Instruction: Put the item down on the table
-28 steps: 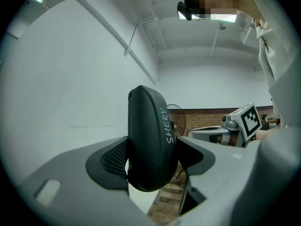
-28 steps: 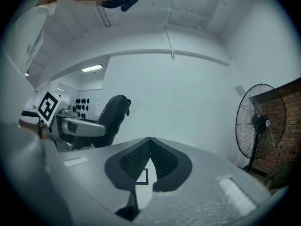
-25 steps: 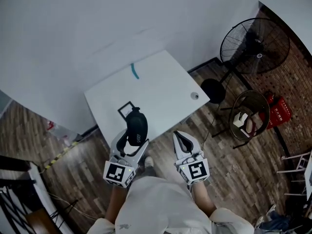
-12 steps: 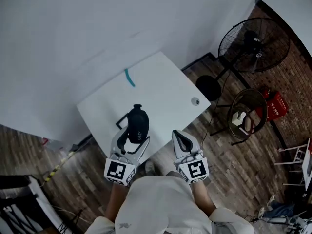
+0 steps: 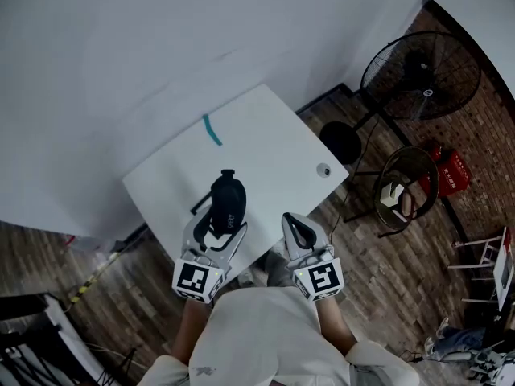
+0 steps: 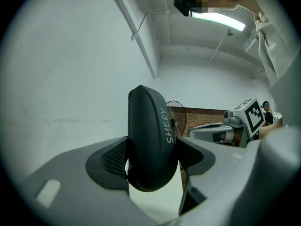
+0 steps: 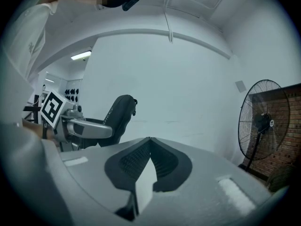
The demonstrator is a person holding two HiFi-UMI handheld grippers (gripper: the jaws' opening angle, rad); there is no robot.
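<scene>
Advanced slightly over table point(image 5: 265, 135), left gripper point(image 5: 224, 222) clamps black case point(image 5: 228, 198).

White letters down the side of the black case point(image 6: 149, 140) seem to read "SHERY". White print on the red box point(image 5: 449, 170) is too small to read.

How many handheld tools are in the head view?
2: the left tool grips the black case over the table's near edge; the right tool, shut and empty, is beside it.

White table point(image 5: 265, 147) on wood floor point(image 5: 386, 280) w/ teal strip point(image 5: 212, 129) & round grommet point(image 5: 323, 170) on top.
</scene>
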